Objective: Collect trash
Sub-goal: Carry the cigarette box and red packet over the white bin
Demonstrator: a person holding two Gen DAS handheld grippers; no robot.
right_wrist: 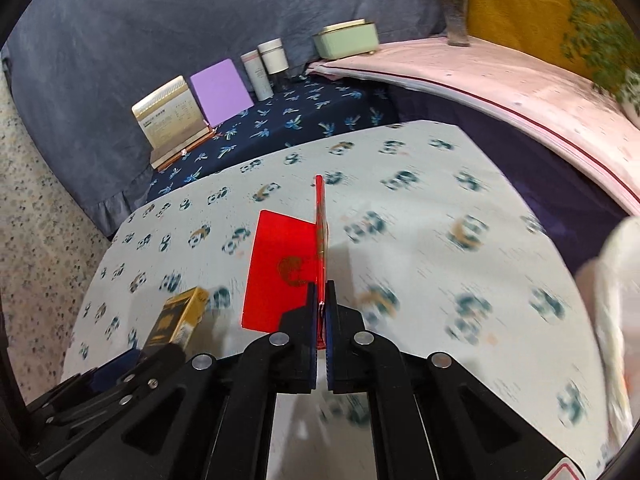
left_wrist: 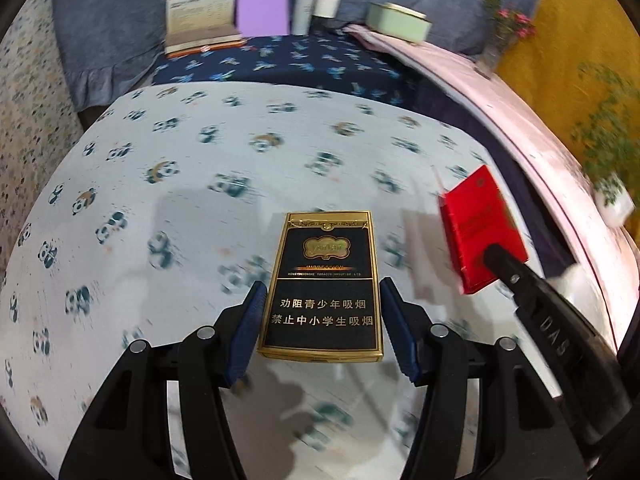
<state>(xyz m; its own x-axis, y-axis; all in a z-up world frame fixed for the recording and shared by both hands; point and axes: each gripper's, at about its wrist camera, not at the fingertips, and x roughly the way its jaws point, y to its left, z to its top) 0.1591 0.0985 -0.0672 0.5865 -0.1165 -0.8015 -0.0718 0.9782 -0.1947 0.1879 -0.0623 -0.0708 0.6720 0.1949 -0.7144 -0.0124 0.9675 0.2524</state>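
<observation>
A black and gold cigarette pack (left_wrist: 322, 286) sits between the fingers of my left gripper (left_wrist: 322, 328), held above the panda-print tablecloth (left_wrist: 200, 200). The blue pads (left_wrist: 250, 332) touch its sides. My right gripper (right_wrist: 321, 308) is shut on the edge of a flattened red cigarette pack (right_wrist: 280, 272) and holds it up over the cloth. In the left wrist view the red pack (left_wrist: 480, 232) hangs at the right with the right gripper's finger (left_wrist: 516, 276) on it. In the right wrist view the black and gold pack (right_wrist: 180, 316) shows at lower left.
A white plastic bag (right_wrist: 616, 300) hangs at the right edge. At the back stand a cream box (left_wrist: 202, 12), a purple card (left_wrist: 262, 8), two white canisters (left_wrist: 318, 6) and a green tin (left_wrist: 398, 22). A vase of flowers (right_wrist: 456, 4) stands on the pink surface (right_wrist: 500, 88).
</observation>
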